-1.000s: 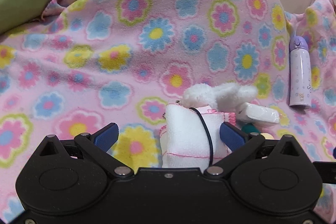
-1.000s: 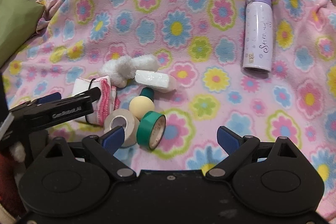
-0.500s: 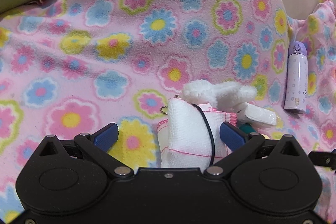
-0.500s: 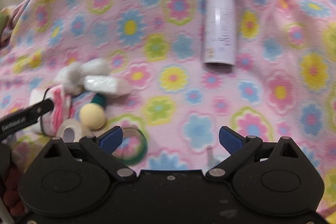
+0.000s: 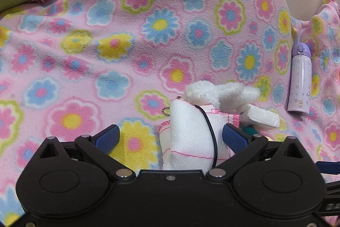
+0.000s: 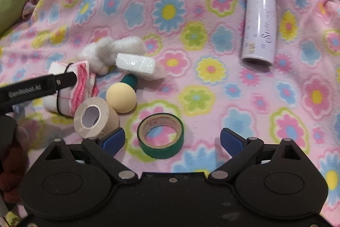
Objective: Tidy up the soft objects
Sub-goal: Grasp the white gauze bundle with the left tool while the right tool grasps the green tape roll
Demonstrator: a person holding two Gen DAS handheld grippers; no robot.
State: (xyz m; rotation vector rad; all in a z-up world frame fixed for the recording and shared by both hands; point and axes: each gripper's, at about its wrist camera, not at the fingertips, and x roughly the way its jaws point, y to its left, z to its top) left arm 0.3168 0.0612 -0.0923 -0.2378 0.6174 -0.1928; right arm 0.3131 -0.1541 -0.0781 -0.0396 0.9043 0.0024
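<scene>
Lower centre of the left wrist view, the left gripper (image 5: 171,137) sat with its blue fingers spread wide, straddling a white folded cloth (image 5: 191,135) with pink stitching and a black elastic band round it. Right pad looked touching or just beside the cloth edge; left pad was well apart from it, so nothing was pinched yet. Cloth lay on the floral blanket (image 5: 106,46), hard against a white plush toy (image 5: 221,93) behind it and a wrapped tissue pack (image 5: 261,118) to the right.

Right wrist view: the right gripper (image 6: 172,139) was also spread, holding nothing, hovering with a green tape roll (image 6: 160,135) between its fingers at lower centre. Beige tape roll (image 6: 94,118) and a yellow ball (image 6: 120,97) sat just left of it; a purple bottle (image 6: 260,20) lay well apart, upper right.

Risks, as judgement:
- Cloth sat off-centre toward the right finger, so closing would likely shove it sideways or grab only one fold, letting the bundle sag or open.
- A finger could snag the elastic band or the bead chain (image 5: 166,110) near the cloth and drag the plush along.
- Blanket fleece could bunch into the pinch if the fingers went low.
- Right tongs closing there would take the tape, a hard item, not a soft one.
- The two grippers worked close together; a bump could scatter the ball.
</scene>
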